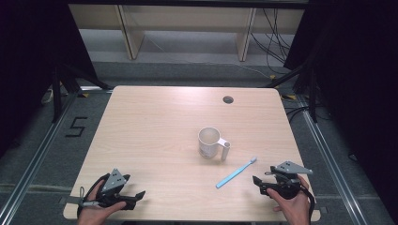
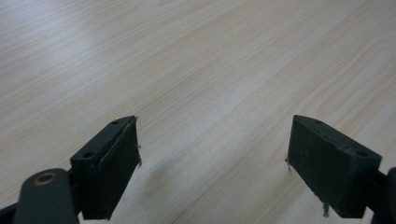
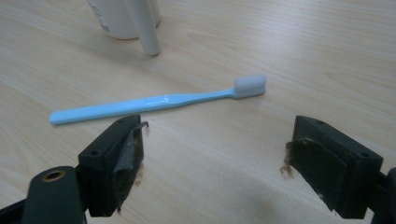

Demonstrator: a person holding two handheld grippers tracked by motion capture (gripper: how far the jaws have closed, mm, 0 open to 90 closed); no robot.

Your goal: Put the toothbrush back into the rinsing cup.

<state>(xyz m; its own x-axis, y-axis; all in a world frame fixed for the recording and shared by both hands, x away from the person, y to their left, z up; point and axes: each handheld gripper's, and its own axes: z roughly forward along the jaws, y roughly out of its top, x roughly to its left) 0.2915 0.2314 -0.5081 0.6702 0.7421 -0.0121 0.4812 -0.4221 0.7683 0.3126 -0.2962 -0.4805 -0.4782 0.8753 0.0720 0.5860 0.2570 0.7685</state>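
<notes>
Black jaws of the right gripper (image 3: 212,163) rise from the bottom of the right gripper view, spread wide, nothing between the pads, bare wood under the gap; brownish grime on both pad edges. Just beyond the jaw tips lies the toothbrush (image 3: 154,103), flat on the table (image 3: 327,56), apart from both pads: light blue handle, white bristle head, head toward 3 o'clock in that view and handle end toward 9 o'clock. Past it, at 11 o'clock, the base of the white mug (image 3: 116,18) with its straight handle post standing on the wood. From the high view: the right gripper (image 1: 257,180) sits at 5 o'clock on the table, near the front edge, jaws aimed toward 9–10 o'clock at the toothbrush (image 1: 236,173), which lies slanted, bristles up at 1 o'clock, handle end down at 7 o'clock. The mug (image 1: 210,142) stands upright near table centre, just off the brush head at 10 o'clock, not touching it. A hand grips the right gripper from below, grey plate on top. The left gripper (image 1: 140,194) rests low at 7 o'clock, well apart from the brush, hand wrapped around it, jaws pointing to 3 o'clock. In the left gripper view its jaws stand wide apart over bare wood, holding nothing.
</notes>
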